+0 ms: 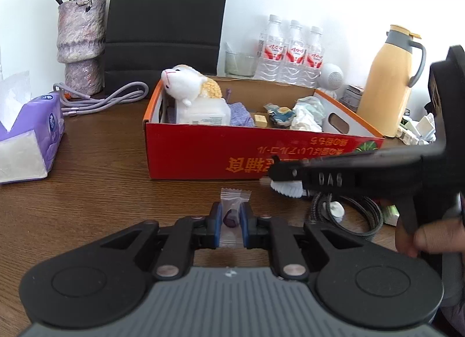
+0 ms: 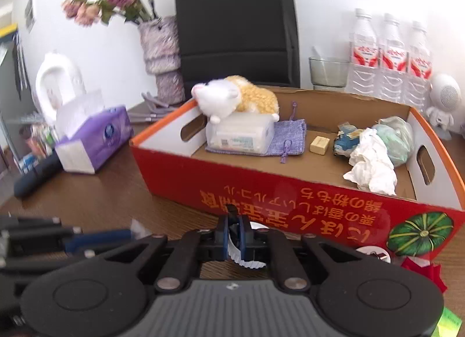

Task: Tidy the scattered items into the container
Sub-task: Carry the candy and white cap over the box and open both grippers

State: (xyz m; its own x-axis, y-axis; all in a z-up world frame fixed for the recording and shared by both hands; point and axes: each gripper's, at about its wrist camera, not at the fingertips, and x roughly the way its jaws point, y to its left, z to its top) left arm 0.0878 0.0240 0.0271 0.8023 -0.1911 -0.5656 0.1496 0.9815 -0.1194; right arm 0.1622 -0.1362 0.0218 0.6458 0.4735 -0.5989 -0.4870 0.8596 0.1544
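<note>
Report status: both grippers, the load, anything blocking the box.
Left hand-held gripper shut on wrapped candy. Right hand-held gripper shut on white paper cup liner. Red box just ahead, open top, nothing blocking.

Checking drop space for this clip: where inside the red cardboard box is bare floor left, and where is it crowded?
Bare floor lies mid-box along the near wall of the red cardboard box, between the purple pouch and the crumpled tissue. The left end is filled by the wipes pack and plush toy; the right end by wrappers.

Open room above the red box [image 2: 180, 174], its near wall between claws and interior.
</note>
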